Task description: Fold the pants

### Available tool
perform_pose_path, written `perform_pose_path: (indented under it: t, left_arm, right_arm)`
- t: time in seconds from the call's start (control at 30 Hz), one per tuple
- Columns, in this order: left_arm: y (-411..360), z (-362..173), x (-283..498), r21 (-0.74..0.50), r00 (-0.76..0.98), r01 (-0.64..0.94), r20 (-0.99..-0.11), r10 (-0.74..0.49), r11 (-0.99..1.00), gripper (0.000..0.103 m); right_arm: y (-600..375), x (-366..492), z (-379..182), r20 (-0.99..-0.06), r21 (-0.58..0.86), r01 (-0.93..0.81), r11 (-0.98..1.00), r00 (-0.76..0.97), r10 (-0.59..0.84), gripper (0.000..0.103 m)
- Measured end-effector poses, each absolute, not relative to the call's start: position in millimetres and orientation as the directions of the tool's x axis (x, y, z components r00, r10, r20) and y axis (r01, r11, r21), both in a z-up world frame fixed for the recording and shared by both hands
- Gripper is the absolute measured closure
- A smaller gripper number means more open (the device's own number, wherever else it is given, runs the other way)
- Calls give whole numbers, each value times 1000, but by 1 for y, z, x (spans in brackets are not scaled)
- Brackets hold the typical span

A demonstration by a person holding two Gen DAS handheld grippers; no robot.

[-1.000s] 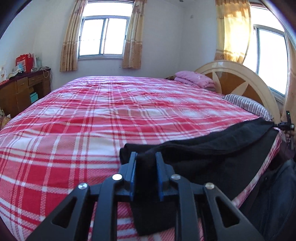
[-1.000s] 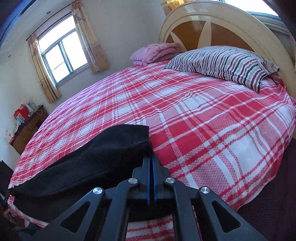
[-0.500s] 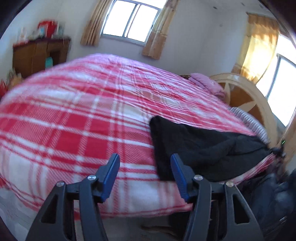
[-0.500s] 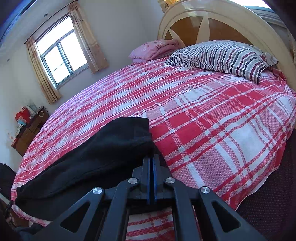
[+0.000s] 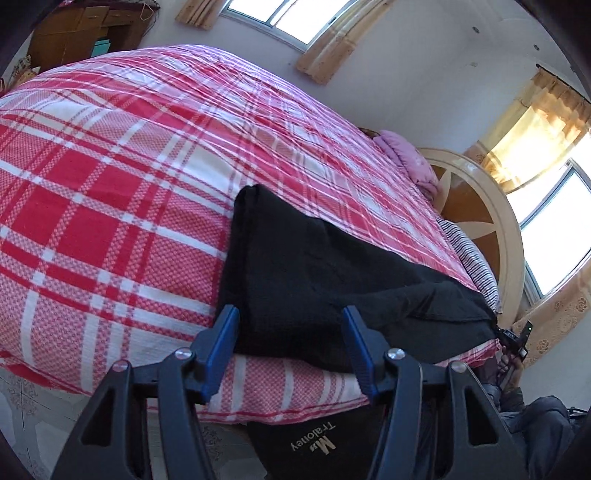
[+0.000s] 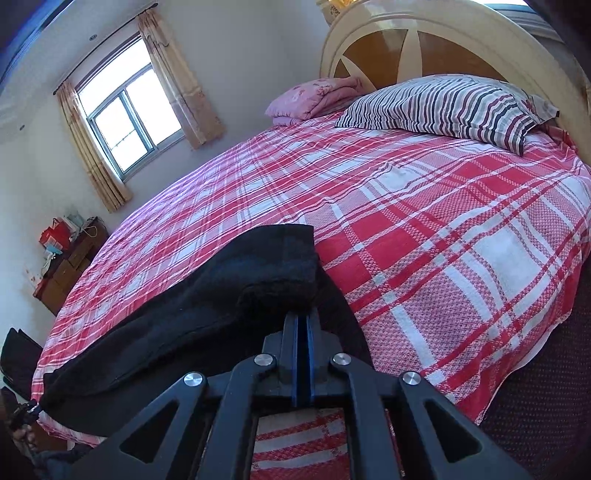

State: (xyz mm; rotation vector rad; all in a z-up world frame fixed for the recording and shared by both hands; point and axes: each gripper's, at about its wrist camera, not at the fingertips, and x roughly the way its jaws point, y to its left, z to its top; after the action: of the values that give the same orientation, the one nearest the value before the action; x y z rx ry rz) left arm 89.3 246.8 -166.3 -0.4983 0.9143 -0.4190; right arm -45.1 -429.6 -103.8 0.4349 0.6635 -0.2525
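Black pants (image 5: 317, 273) lie along the near edge of a bed with a red and white plaid cover (image 5: 110, 192). My left gripper (image 5: 290, 343) is open and empty, its blue pads just in front of the near hem at one end of the pants. My right gripper (image 6: 303, 325) is shut on the other end of the pants (image 6: 221, 295), pinching a raised fold of black cloth at the bed's edge. The pants stretch away to the left in the right wrist view.
A striped pillow (image 6: 443, 107) and a folded pink blanket (image 6: 314, 96) lie by the rounded headboard (image 6: 424, 33). A wooden dresser (image 6: 66, 266) stands by the far wall. A dark bag with lettering (image 5: 314, 443) sits below the bed's edge.
My left gripper let go of the pants, opened, pulled back off the bed's edge and tilted. The right gripper stayed shut on its end and barely moved.
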Motion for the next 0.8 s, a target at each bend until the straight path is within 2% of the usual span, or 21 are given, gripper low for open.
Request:
perform_pose_path:
  t: [0.07, 0.1, 0.13, 0.17, 0.23, 0.43, 0.57, 0.63, 0.7, 0.77, 0.8]
  left_arm:
    - [245, -169, 91, -568, 546, 130, -643, -537, 812, 46]
    - [243, -170, 92, -552, 551, 125, -652, -520, 824, 52]
    - [242, -170, 92, -530, 557, 122, -663, -500, 839, 79]
    - [240, -170, 92, -502, 553, 128, -679, -482, 855, 97]
    - [239, -165, 89, -451, 564, 142, -695, -447, 881, 97]
    - [253, -133, 85, -424, 629, 151, -656, -418, 893, 97]
    - [254, -154, 96, -419, 589, 127, -698, -408, 899, 98]
    - [252, -169, 101, -426, 571, 111, -712, -409, 898, 98]
    - [255, -173, 101, -456, 580, 106, -693, -427, 884, 97]
    - [257, -172, 100, -468, 588, 109, -681, -437, 877, 97]
    - [255, -171, 100, -464, 589, 111, -682, -434, 879, 97]
  right_arm:
    - [-428, -44, -105, -641, 308, 357, 882, 762, -85, 97]
    - [-428, -43, -106, -642, 309, 357, 882, 762, -84, 97]
    - [-427, -43, -106, -643, 307, 358, 882, 761, -85, 97]
    - [-427, -43, -106, -642, 305, 358, 882, 762, -87, 97]
    - [-427, -43, -106, -641, 304, 359, 882, 762, -90, 97]
    - [-427, -42, -108, -638, 306, 364, 880, 764, -94, 97]
    - [-428, -41, -107, -639, 304, 365, 880, 764, -96, 96]
    - [-429, -41, -107, -637, 320, 362, 876, 767, -85, 84]
    - [-430, -42, -106, -621, 361, 333, 871, 783, -42, 60]
    - [-426, -42, -102, -617, 362, 321, 875, 786, -34, 53]
    - [-423, -42, -101, -620, 350, 324, 879, 783, -42, 52]
